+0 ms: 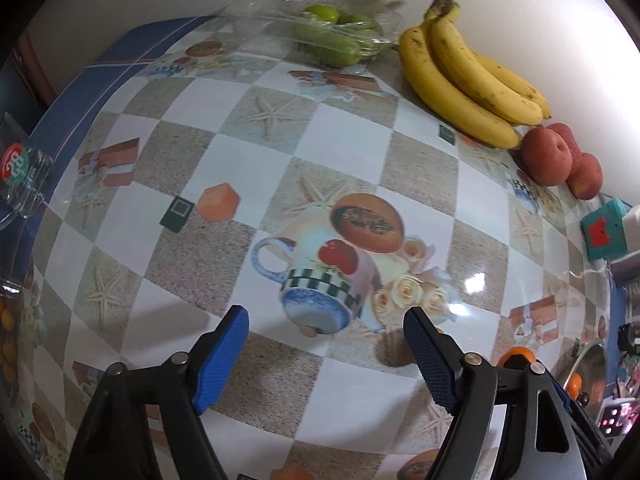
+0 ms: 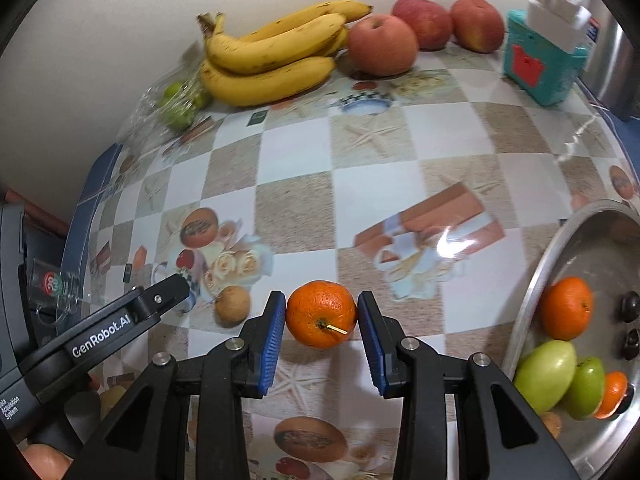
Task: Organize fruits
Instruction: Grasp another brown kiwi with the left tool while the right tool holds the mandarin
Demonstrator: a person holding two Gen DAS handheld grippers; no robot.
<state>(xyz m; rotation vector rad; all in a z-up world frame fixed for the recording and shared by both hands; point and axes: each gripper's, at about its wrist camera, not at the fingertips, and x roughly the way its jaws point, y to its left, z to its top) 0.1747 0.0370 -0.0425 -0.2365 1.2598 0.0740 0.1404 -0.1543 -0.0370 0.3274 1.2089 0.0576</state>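
My right gripper [image 2: 321, 301] is shut on an orange [image 2: 321, 314], its blue pads pressing both sides just above the checked tablecloth. A small brown round fruit [image 2: 232, 306] lies to its left. A metal bowl [image 2: 532, 292] at the right holds another orange [image 2: 566, 308], green fruits [image 2: 544, 374] and small dark pieces. My left gripper [image 1: 326, 340] hangs open over printed cloth with nothing between its fingers; one of its fingers [image 2: 168, 292] shows in the right wrist view. Bananas [image 2: 272, 56], three red apples [image 2: 382, 44] and a clear box of green fruits [image 1: 336, 32] line the wall.
A teal box [image 2: 540, 68] with a white piece on top stands at the back right beside a metal container [image 2: 616, 64]. A glass jar with a red and green label [image 1: 20, 176] sits at the table's left edge. The wall runs behind the fruit row.
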